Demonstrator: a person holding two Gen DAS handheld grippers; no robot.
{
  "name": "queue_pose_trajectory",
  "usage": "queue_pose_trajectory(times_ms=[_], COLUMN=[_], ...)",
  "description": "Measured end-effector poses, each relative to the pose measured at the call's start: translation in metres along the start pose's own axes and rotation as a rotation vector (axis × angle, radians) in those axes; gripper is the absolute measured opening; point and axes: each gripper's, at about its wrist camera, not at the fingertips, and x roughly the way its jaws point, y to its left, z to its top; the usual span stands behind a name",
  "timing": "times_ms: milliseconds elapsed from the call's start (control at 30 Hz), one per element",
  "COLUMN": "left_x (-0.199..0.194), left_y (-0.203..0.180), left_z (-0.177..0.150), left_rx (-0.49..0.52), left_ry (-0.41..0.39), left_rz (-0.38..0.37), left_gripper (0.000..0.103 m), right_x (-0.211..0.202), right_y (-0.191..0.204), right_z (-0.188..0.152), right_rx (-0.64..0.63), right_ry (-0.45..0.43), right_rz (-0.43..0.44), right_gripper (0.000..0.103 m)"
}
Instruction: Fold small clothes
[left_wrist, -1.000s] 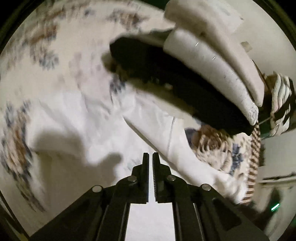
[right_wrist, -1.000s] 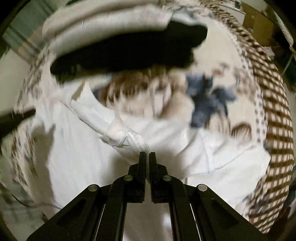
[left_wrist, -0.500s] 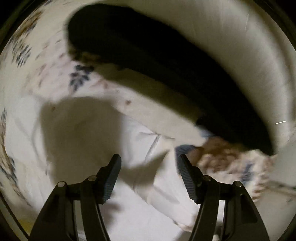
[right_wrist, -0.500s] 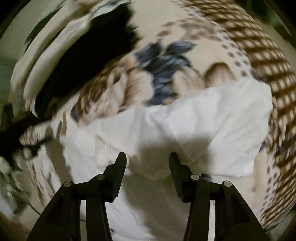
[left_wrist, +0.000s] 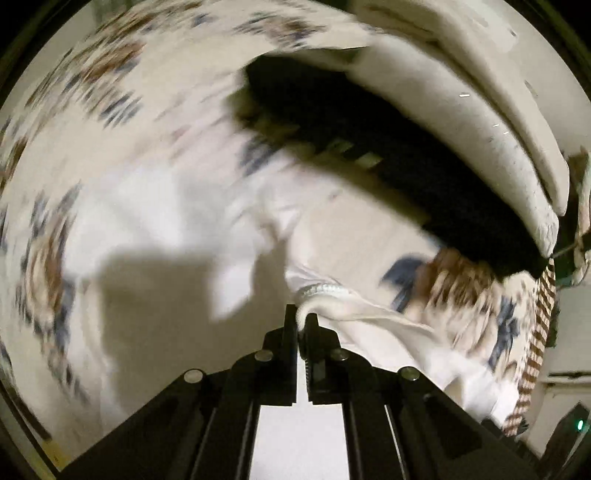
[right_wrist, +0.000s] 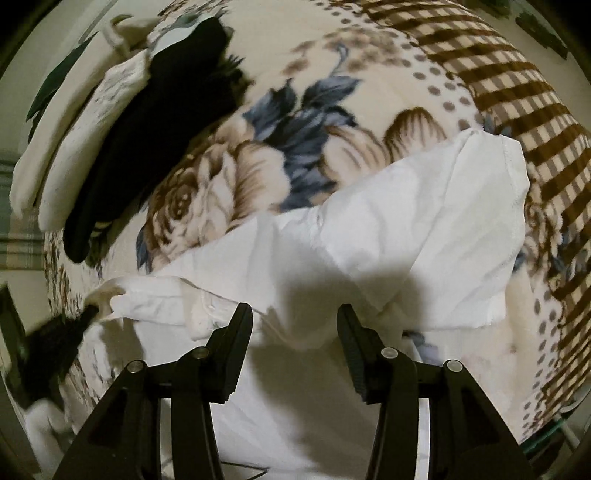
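Observation:
A white garment (right_wrist: 406, 229) lies crumpled on a floral blanket (right_wrist: 303, 122). In the left wrist view, my left gripper (left_wrist: 301, 317) has its jaws closing, and they pinch the garment's ribbed edge (left_wrist: 325, 291), lifting it off the rest of the white cloth (left_wrist: 147, 221). The right wrist view shows that same left gripper (right_wrist: 92, 310) at the far left, holding a white corner. My right gripper (right_wrist: 295, 317) hovers over the middle of the garment. Its jaws stand apart and nothing is pressed between the pads.
A stack of folded clothes sits at the blanket's far side, with a black piece (right_wrist: 155, 129) against cream pieces (right_wrist: 74, 147); the left wrist view shows the same black piece (left_wrist: 369, 155) and cream pieces (left_wrist: 461, 110). The blanket's brown checked border (right_wrist: 517, 92) runs along the right.
Both grippers let go and opened. The left then closed on the ribbed white edge. The right swung across the garment and stays open above its middle.

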Motion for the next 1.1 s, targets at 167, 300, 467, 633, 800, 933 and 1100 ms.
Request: queue_pose_trajectory(times_ms=[167, 300, 467, 633, 800, 933, 1100], left_x=[0.016, 0.011, -0.013, -0.001, -0.033, -0.045, -0.004], left_y=[0.055, 0.089, 0.106, 0.102, 0.100, 0.101, 0.095], left_z=[-0.055, -0.083, -0.083, -0.071, -0.074, -0.082, -0.064], left_rx=[-0.118, -0.219, -0.307, -0.344, -0.358, -0.336, -0.323], left_ry=[0.114, 0.167, 0.106, 0.118, 0.078, 0.068, 0.125], left_rz=[-0.002, -0.118, -0.222, -0.280, -0.328, -0.305, -0.306], left_gripper=[0.004, 0.014, 0.052, 0.052, 0.052, 0.052, 0.053], right_x=[-0.007, -0.006, 0.006, 0.021, 0.036, 0.041, 0.064], right_y=[0.011, 0.019, 0.005, -0.001, 0.001, 0.004, 0.009], right_z=[-0.016, -0.033, -0.055, -0.067, -0.069, -0.081, -0.087], right_rx=[0.005, 0.041, 0.150, 0.250, 0.331, 0.355, 0.374], right_ry=[0.023, 0.066, 0.111, 0.136, 0.145, 0.167, 0.170], right_rz=[0.014, 0.026, 0.076, 0.174, 0.224, 0.225, 0.208], right_gripper=[0.050, 0.050, 0.052, 0.053, 0.053, 0.053, 0.051])
